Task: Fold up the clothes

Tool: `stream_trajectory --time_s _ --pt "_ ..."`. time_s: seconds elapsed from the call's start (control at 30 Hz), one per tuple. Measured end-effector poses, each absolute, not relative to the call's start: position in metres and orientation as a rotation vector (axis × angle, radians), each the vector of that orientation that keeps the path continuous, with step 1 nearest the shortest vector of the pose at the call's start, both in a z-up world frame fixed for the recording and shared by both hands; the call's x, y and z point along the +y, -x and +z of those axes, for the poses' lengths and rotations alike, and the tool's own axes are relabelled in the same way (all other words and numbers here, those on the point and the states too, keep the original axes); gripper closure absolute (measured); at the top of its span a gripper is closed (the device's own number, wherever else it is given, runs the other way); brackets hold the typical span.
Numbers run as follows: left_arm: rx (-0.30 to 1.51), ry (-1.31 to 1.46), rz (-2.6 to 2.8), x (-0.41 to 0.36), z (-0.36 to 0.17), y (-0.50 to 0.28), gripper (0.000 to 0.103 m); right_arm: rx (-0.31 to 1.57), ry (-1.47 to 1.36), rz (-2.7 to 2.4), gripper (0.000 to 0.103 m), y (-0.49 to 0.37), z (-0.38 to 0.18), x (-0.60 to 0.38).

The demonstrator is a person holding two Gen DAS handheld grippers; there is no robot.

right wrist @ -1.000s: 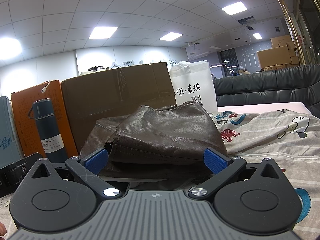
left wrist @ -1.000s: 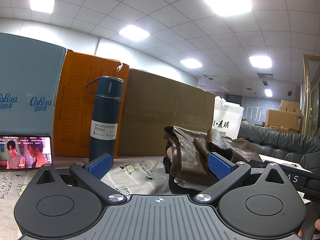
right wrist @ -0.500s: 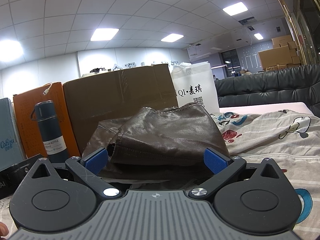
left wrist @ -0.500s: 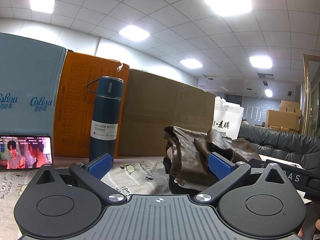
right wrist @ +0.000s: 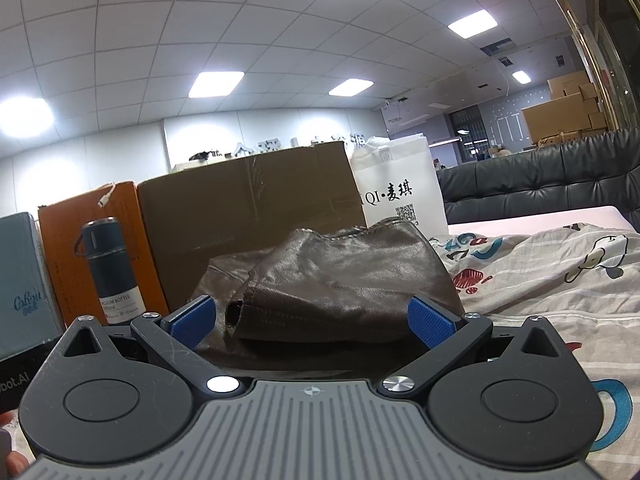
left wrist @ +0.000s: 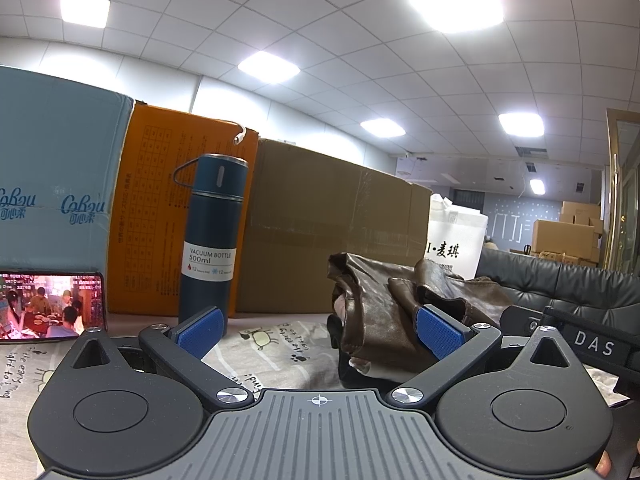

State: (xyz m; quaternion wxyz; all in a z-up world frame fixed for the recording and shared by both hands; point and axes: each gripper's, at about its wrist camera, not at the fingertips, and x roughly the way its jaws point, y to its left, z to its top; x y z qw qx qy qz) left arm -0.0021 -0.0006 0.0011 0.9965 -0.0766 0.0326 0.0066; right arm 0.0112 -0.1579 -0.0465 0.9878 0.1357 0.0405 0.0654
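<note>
A brown leather-like garment [left wrist: 384, 316] lies bunched in a heap on a cartoon-print sheet [left wrist: 280, 344]. In the left wrist view it sits to the right of centre, just beyond my left gripper [left wrist: 320, 330], which is open with nothing between its blue pads [left wrist: 438, 330]. In the right wrist view the same garment [right wrist: 340, 280] fills the middle, directly ahead of my right gripper [right wrist: 312, 320], also open and empty. A sleeve opening faces the right camera. The other gripper's black body [left wrist: 580, 340] shows at the right of the left view.
Behind the garment stand a brown cardboard box [left wrist: 332, 232], an orange box [left wrist: 160, 216], a blue carton [left wrist: 52, 184], a dark blue vacuum bottle [left wrist: 210, 244], a phone playing video [left wrist: 48, 306] and a white bag [right wrist: 400, 192]. A black sofa [right wrist: 540, 184] is at right.
The right gripper has lifted and tilted slightly, so the garment sits lower in its view. The left gripper has stayed still. The phone's picture changed.
</note>
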Motion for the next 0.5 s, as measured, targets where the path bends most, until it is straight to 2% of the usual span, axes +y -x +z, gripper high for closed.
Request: stream_trajectory --time_s 0.5 --pt "0.065 0.152 0.017 -0.001 0.0014 0.0017 0.0 0.055 -0.284 0.148 0.0 -0.0073 -0.0452 -0.1588"
